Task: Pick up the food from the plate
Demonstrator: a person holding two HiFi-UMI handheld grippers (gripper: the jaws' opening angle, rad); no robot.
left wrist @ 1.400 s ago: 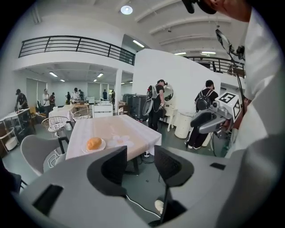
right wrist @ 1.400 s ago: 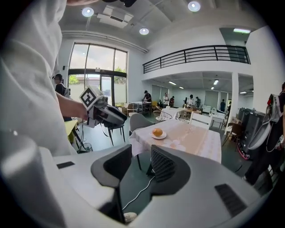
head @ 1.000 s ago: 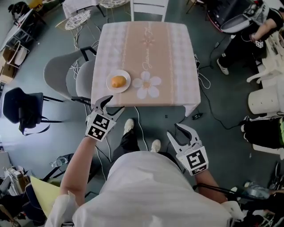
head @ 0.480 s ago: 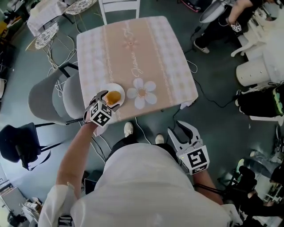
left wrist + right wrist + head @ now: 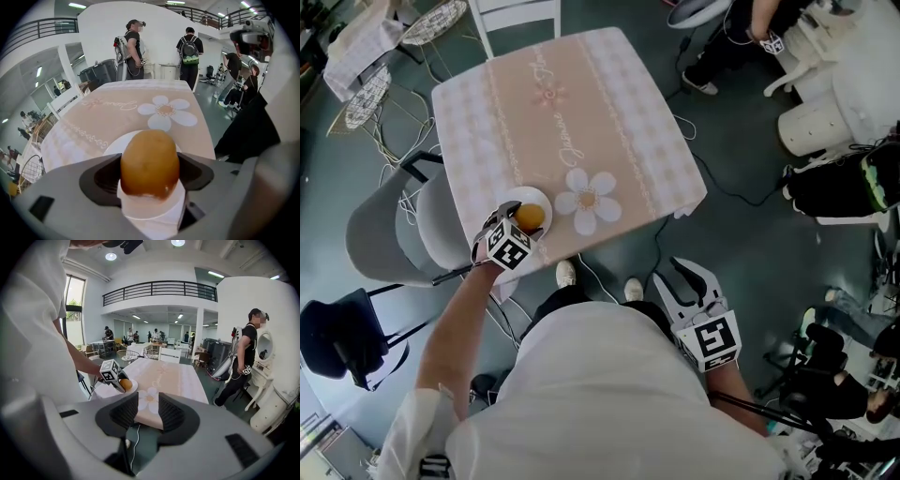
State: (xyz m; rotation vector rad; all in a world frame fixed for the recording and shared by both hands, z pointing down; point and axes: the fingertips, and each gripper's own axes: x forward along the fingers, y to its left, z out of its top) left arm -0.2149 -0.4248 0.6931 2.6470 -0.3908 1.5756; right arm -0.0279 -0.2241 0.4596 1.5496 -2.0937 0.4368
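Left gripper [image 5: 522, 223]: jaws just opened wide, straddling the food [image 5: 150, 164] on the plate [image 5: 542, 199] at the near-left corner of the table [image 5: 581, 112]. Keep the food centred between the 2 jaws and close gently. Right gripper [image 5: 675, 277]: apart, empty.

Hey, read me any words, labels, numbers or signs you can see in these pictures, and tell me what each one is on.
Cursive script along the tablecloth: a word or two, too blurred to read in any view.
Left cube, right cube: black-and-white square patterns only, no words or numbers.
Plate, food: no text.
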